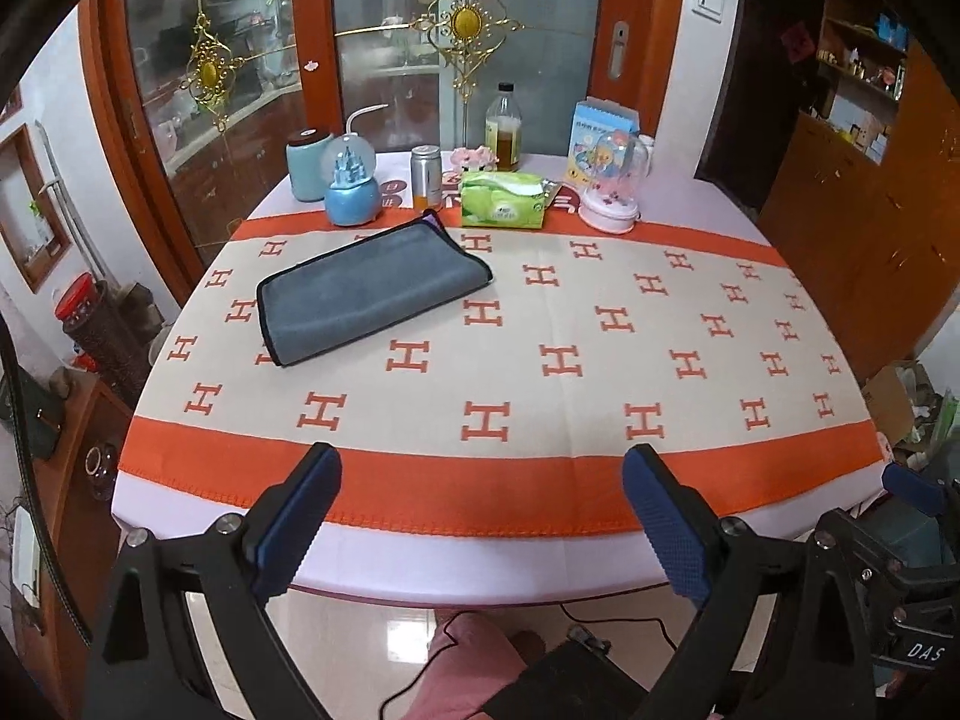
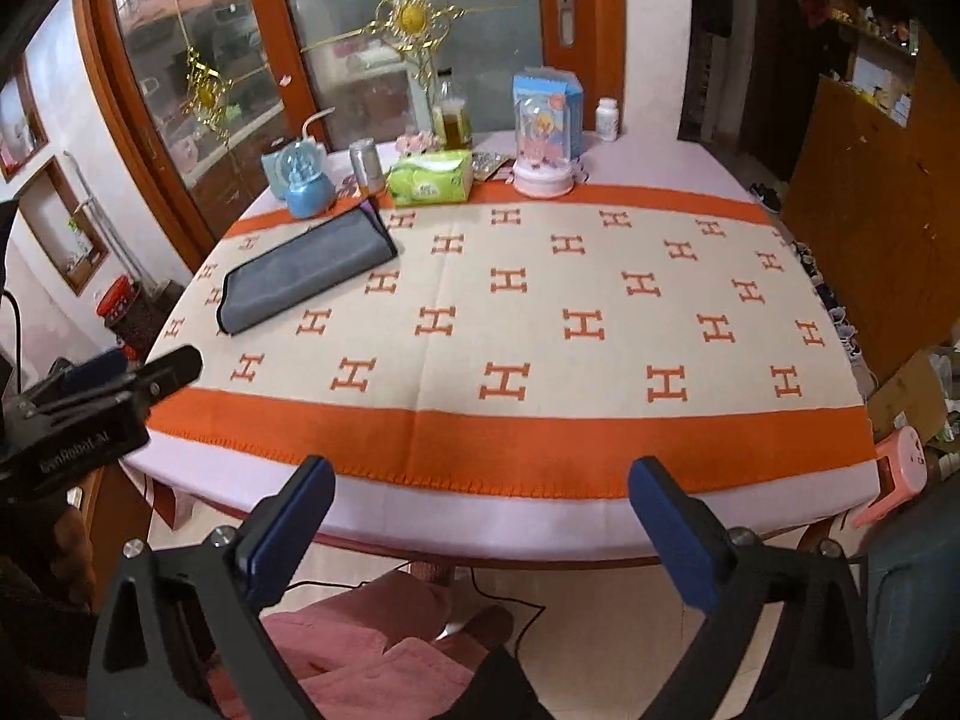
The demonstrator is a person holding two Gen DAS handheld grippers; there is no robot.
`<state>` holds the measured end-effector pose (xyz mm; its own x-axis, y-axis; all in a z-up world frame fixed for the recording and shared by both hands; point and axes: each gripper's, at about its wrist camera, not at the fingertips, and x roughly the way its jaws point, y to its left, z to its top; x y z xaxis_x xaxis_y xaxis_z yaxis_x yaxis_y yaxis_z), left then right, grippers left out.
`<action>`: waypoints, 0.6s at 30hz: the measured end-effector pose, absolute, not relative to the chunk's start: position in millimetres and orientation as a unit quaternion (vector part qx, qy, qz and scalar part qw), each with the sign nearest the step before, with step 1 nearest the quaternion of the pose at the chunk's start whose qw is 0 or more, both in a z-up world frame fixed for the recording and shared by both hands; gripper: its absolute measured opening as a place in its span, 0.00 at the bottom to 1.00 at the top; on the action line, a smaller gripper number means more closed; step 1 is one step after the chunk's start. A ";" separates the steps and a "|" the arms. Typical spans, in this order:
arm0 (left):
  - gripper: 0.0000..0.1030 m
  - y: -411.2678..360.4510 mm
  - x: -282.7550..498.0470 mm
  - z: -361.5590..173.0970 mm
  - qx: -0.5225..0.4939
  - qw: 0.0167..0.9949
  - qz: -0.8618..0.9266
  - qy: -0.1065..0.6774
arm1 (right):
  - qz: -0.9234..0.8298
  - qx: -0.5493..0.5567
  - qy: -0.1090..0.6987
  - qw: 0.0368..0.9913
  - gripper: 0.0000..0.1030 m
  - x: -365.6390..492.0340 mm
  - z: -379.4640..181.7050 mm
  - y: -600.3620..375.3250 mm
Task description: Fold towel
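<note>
A grey towel with a dark edge lies folded flat on the far left part of the table, a purple corner showing at its far end. It also shows in the right wrist view. My left gripper is open and empty, held over the table's near edge, well short of the towel. My right gripper is open and empty, also at the near edge. The left gripper appears from the side in the right wrist view.
An orange and cream cloth with H marks covers the table. Along the far edge stand a blue snow globe, a can, a green tissue pack, an oil bottle, a pink dome toy and a blue box.
</note>
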<state>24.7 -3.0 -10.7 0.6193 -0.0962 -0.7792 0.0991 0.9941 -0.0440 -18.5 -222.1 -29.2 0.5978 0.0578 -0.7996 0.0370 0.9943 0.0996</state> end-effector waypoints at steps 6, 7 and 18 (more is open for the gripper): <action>0.97 0.2 22.8 -3.9 -0.005 0.911 -0.039 0.410 | -0.009 0.065 0.424 0.903 1.00 -19.5 -22.6 -223.0; 0.98 1.8 22.0 -3.4 -0.007 0.913 -0.035 0.407 | -0.009 0.066 0.422 0.904 1.00 -19.4 -22.7 -222.3; 0.99 3.3 16.6 -7.3 -0.001 0.915 -0.019 0.403 | 0.006 0.070 0.422 0.904 1.00 -18.4 -28.9 -212.9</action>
